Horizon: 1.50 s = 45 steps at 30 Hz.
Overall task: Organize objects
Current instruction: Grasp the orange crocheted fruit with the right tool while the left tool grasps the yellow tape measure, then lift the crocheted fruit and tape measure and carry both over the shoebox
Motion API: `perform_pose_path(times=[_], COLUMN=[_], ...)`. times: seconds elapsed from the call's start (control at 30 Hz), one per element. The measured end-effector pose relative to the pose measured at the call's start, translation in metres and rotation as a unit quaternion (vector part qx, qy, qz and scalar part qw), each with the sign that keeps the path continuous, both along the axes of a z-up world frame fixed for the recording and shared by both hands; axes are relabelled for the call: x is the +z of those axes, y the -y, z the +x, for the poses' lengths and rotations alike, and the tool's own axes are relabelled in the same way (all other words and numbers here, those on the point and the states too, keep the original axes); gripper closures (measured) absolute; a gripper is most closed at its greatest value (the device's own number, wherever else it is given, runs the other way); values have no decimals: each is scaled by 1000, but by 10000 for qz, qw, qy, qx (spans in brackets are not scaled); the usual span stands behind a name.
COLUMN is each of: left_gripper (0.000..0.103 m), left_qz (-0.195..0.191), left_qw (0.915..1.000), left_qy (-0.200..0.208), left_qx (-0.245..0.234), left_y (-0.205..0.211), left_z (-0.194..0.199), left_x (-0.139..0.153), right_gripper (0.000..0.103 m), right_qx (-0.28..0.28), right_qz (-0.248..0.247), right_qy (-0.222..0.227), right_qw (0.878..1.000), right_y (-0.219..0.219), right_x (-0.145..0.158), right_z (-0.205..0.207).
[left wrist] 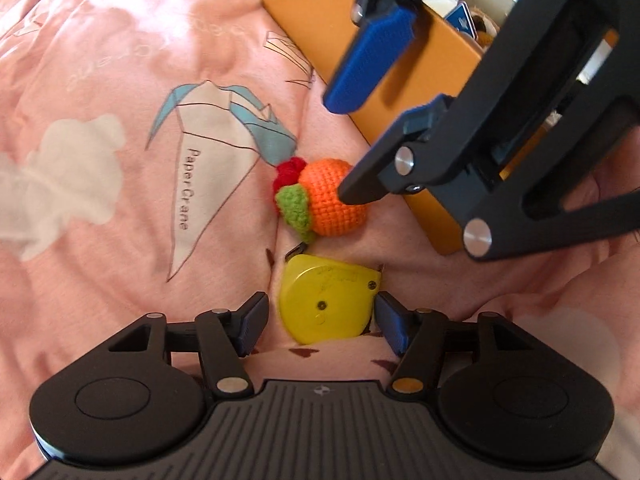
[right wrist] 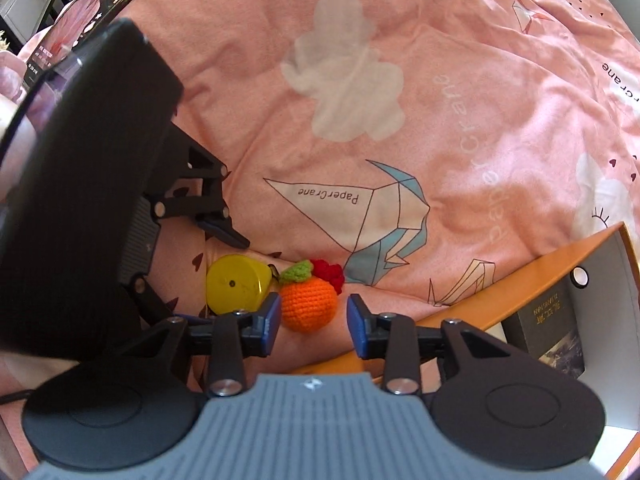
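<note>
A yellow tape measure [left wrist: 326, 300] lies on the pink bedspread between the open fingers of my left gripper [left wrist: 320, 322]; it also shows in the right wrist view [right wrist: 236, 288]. A crocheted orange [left wrist: 330, 200] with a green leaf and red flower lies just beyond it. My right gripper [right wrist: 312, 320] is open with the crocheted orange [right wrist: 308, 306] between its blue pads. In the left wrist view the right gripper [left wrist: 352, 148] comes in from the upper right, one fingertip [left wrist: 360, 192] at the orange.
An orange cardboard box [left wrist: 320, 20] stands right of the objects, holding a dark book [right wrist: 550, 332] and small items. The left gripper's body [right wrist: 80, 180] fills the left of the right wrist view. The pink bedspread [right wrist: 360, 120] stretches away beyond.
</note>
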<state>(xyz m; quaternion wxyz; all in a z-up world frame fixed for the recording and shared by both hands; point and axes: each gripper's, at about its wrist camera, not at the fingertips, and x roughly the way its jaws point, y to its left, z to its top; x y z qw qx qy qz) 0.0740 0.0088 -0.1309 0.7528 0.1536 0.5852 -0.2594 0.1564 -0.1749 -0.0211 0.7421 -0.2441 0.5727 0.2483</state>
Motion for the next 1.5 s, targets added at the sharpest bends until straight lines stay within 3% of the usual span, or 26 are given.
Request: perform_pose_path(times=[0.1, 0.33, 0.5, 0.7, 1.03, 1.27, 1.5], left_gripper=[39, 40, 40, 40, 40, 40, 40], left_qz=[-133, -258, -403, -231, -346, -392, -472], left_qw=[9999, 9982, 9913, 9831, 9809, 9810, 9797], left_qy=[-88, 103, 264, 426, 313, 262, 281], left_qx=[66, 538, 1228, 1768, 1888, 1884, 1926], left_y=[-2, -19, -46, -72, -67, -72, -75], left_z=[-2, -12, -18, -21, 10, 17, 15], left_x=[-4, 10, 31, 42, 44, 41, 40], right_gripper=[65, 65, 65, 65, 64, 54, 61], right_qx=[-9, 9, 120, 243, 71, -106, -205], right_qz=[-27, -23, -94, -253, -486, -756, -749], right_qy=[32, 42, -21, -285, -824, -944, -792], right_qw=[10000, 10000, 9999, 9990, 9954, 9926, 9938], right_y=[0, -1, -8, -20, -30, -29, -27], right_x=[-1, 1, -2, -14, -39, -54, -49], right_z=[1, 3, 8, 17, 36, 41, 37])
